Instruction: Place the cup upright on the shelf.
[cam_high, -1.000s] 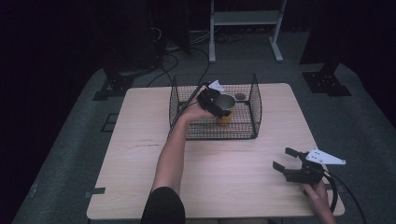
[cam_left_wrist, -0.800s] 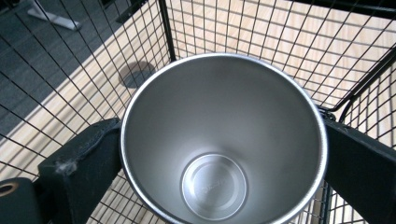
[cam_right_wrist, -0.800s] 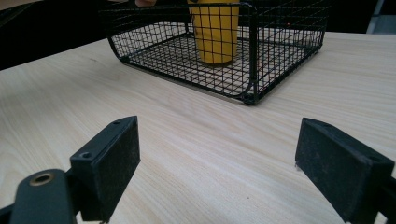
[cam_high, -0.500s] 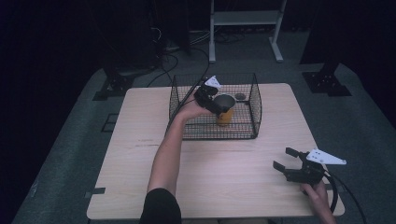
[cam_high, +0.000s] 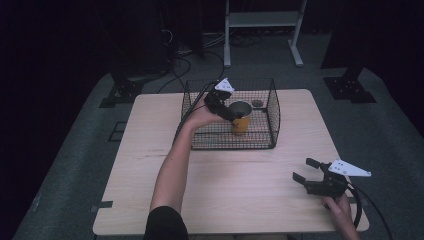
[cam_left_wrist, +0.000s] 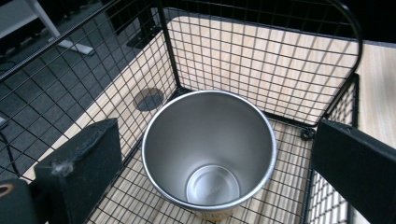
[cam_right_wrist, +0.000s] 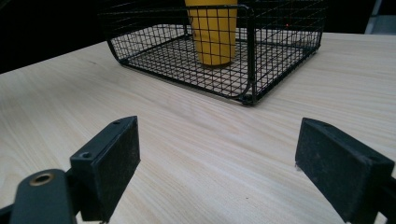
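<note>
At the left of centre in the high view, the person's forearm reaches up the frame to the wire basket (cam_high: 272, 117), which sits on the far half of the desk (cam_high: 150, 150). The left claw (cam_high: 223, 105) hangs inside the basket just over the yellow cup (cam_high: 240, 122). Half a second ago the claw sat lower, close around the cup's top; now it is a little higher and its jaws have just been opening. In the left gripper view the two black jaws stand apart at the lower left and lower right corners, on either side of the cup's steel rim (cam_left_wrist: 208, 149) and clear of it, so nothing is clamped. The cup stands upright on the basket floor, near the middle of the basket, with a small dark disc (cam_left_wrist: 149, 99) lying on the desk beyond the mesh at upper left of that view. I judge this to be the release: the cup has been put down in the basket and let go, and what remains for this hand is to lift clear of the rim and the wire walls without knocking it over. Further right, at the lower right of the high view, the right claw (cam_high: 306, 172) rests low over the near edge of the desk with its jaws apart and empty, where it was a second ago; its own view shows both jaws spread over bare wood, with the basket and cup well beyond at the top of the frame.
</note>
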